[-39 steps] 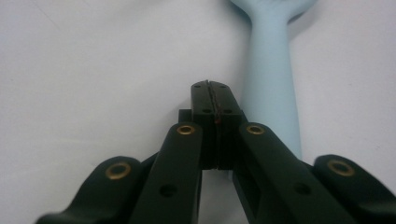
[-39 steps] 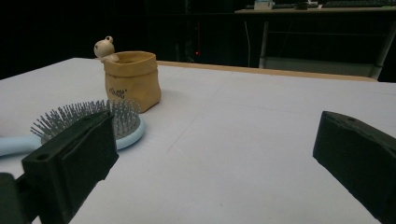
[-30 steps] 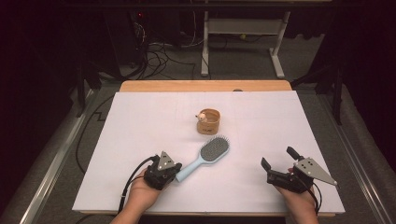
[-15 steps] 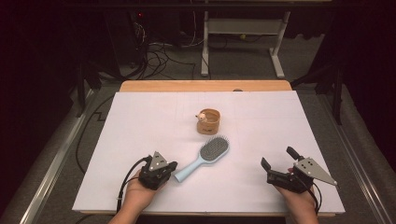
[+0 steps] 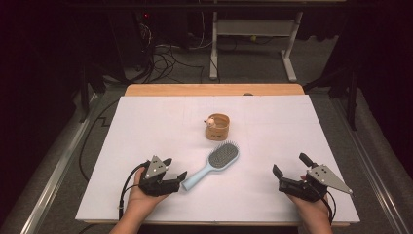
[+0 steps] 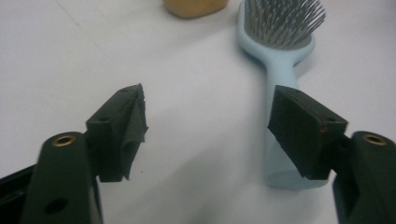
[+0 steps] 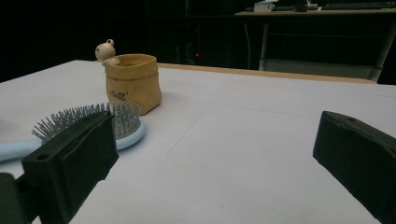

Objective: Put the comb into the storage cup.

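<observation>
- Right now the left tool (image 5: 178,177) sits low on the counter (image 5: 146,122), jaws just been opening, nothing pinched between them.
- Left gripper view: the two black pads stand apart, bare white counter in the gap; the handle end of the hairbrush (image 6: 280,84) lies just behind one pad, off to that side, not centred in the gap.
- Hairbrush (image 5: 214,163) lies flat near the counter's middle-front, bristles up, head pointing toward the far right, handle tip just beside the left tool.
- Right tool (image 5: 291,173) rests at the front right, well apart from the brush, jaws wide open and empty; in the right gripper view the brush head (image 7: 93,122) shows past one jaw.
- Small tan pouch (image 5: 217,126) with a little figure on its rim stands upright just behind the brush head; cannot tell whether they touch.
- Handling guess: pale-blue plastic brush, light and rigid, smooth so likely a bit slippery under the pads.
- Head is heavier than the handle, so a grip at the very tip would probably let it droop or swivel.
- Best hold looks like mid-handle or the neck below the head, pads on the two narrow sides, clear of the bristles.
- Bristles are thin pins, bendy; avoid squeezing them.
- Pouch looks soft and light, easy to tip if the brush head swings into it.
</observation>
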Demonstrator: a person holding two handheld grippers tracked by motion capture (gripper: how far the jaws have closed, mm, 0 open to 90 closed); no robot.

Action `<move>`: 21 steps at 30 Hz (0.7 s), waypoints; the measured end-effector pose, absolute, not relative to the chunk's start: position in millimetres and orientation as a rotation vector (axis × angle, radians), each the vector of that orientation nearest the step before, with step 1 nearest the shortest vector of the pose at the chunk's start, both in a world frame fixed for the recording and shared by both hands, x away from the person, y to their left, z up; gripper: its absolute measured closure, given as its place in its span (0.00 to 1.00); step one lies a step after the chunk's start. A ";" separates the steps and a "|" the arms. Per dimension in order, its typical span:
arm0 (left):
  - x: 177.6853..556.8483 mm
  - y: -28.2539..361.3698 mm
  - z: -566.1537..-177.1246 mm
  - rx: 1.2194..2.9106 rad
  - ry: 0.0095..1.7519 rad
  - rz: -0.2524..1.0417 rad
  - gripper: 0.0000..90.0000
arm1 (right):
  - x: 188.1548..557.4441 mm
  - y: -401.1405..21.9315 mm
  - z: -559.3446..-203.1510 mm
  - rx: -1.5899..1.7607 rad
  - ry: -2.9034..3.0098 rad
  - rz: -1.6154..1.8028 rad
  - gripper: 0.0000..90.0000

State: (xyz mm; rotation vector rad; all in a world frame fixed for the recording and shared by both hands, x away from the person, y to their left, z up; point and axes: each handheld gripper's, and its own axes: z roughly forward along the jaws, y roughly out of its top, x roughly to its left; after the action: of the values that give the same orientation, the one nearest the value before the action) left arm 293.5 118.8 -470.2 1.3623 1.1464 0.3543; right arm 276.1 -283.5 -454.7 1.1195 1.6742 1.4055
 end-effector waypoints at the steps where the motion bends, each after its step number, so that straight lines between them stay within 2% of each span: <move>1: 292.9 119.1 -468.3 1.357 1.137 0.349 0.28 | 275.9 -283.6 -454.6 1.118 1.674 1.405 0.00; 2: 292.5 119.6 -466.1 1.355 1.130 0.334 0.23 | 275.9 -283.7 -454.5 1.118 1.673 1.406 0.00; 5: 292.3 120.3 -461.8 1.337 1.122 0.316 0.18 | 275.9 -283.8 -454.5 1.117 1.674 1.406 0.00; 9: 290.6 121.0 -460.8 1.332 1.096 0.283 0.17 | 276.1 -283.4 -454.5 1.119 1.674 1.406 0.00; 12: 291.8 119.4 -463.9 1.354 1.097 0.287 0.07 | 276.1 -283.3 -454.5 1.117 1.675 1.406 0.00; 16: 292.2 117.7 -465.8 1.364 1.084 0.277 0.02 | 276.1 -283.2 -454.4 1.116 1.674 1.405 0.00; 21: 291.0 113.0 -467.7 1.374 1.066 0.287 0.00 | 276.3 -282.8 -454.6 1.116 1.675 1.403 0.00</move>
State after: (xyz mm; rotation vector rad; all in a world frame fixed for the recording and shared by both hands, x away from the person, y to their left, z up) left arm 291.0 113.0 -467.7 1.3738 1.0664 0.2872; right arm 276.3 -282.8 -454.6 1.1163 1.6752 1.4030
